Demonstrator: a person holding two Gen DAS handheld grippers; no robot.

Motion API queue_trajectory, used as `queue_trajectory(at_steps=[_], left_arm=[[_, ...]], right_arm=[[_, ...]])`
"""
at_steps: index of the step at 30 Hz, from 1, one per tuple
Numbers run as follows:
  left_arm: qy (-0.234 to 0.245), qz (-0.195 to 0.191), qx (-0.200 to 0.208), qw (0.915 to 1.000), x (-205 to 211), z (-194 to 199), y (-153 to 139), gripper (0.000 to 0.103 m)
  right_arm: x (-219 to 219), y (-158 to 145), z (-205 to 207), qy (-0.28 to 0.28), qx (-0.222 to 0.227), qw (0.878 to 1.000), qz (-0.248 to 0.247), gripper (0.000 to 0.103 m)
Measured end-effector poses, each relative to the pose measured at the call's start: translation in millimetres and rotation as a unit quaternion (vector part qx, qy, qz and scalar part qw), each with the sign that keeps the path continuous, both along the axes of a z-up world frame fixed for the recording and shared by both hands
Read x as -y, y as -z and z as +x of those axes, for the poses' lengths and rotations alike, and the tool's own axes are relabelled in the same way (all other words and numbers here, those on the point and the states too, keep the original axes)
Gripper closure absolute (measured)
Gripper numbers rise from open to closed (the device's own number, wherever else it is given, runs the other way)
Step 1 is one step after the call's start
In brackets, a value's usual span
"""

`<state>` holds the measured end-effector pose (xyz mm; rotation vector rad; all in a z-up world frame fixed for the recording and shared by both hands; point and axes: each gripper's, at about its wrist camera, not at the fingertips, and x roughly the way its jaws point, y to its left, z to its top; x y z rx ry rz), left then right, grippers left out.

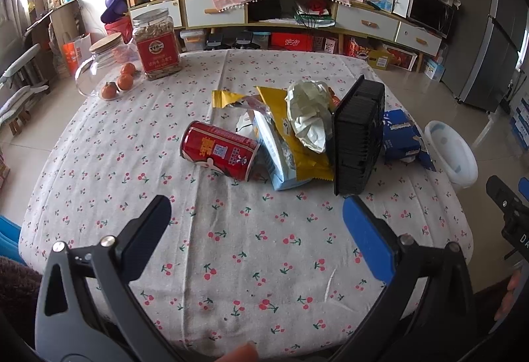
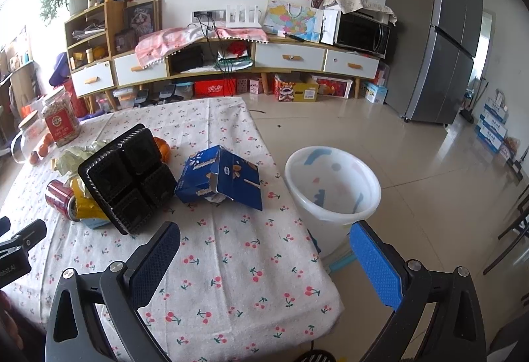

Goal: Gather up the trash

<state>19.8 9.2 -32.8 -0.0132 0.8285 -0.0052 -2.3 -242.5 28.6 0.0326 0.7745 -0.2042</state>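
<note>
Trash lies in a loose heap on the middle and right of the worktop (image 1: 231, 246), which is covered in a soft, slightly creased white cloth printed with small red cherries; as far as we can see, none of it has been collected, and the white translucent plastic bin (image 2: 331, 185) on the floor just beside the worktop's right edge looks empty inside, so we judge the task barely begun. We hold the left gripper (image 1: 256, 214) low over the near cloth with its fingers spread wide and nothing between them; our right gripper (image 2: 264, 241) hangs over the near right corner, its fingers likewise wide apart and empty.

In the heap: a red drink can (image 1: 220, 150), smooth metal cylinder, lies on its side at the left; touching it is a pale blue glossy pouch (image 1: 276, 150), flat and crinkled, with a yellow foil wrapper (image 1: 297, 130) over it; a ball of crumpled whitish paper (image 1: 309, 113) sits on top; a black plastic tray (image 2: 127, 178), thin, ribbed, with four square wells, stands tilted against the pile; a torn dark blue cardboard carton (image 2: 220, 178), flaps open, lies just to its right, nearest the bin.

Well apart at the far left stand a clear jar with a red label (image 1: 156, 42), a glass jug with a wooden lid (image 1: 99, 64) and small oranges (image 1: 125, 80); we judge these are not trash.
</note>
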Motion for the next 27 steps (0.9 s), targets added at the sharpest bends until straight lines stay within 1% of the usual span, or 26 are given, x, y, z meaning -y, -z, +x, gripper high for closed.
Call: queue_trajectory(at_steps=[12, 27], left_arm=[[0.002, 0.008, 0.0, 1.0, 3.4, -0.4, 3.0, 0.0], [0.003, 0.005, 0.002, 1.0, 3.5, -2.0, 0.9, 0.0]], right_arm=[[-0.8, 4.6, 1.2, 0.0, -0.004, 1.0, 0.002, 0.0], [-2.9, 7.3, 3.5, 0.0, -0.011, 1.0, 0.004, 0.0]])
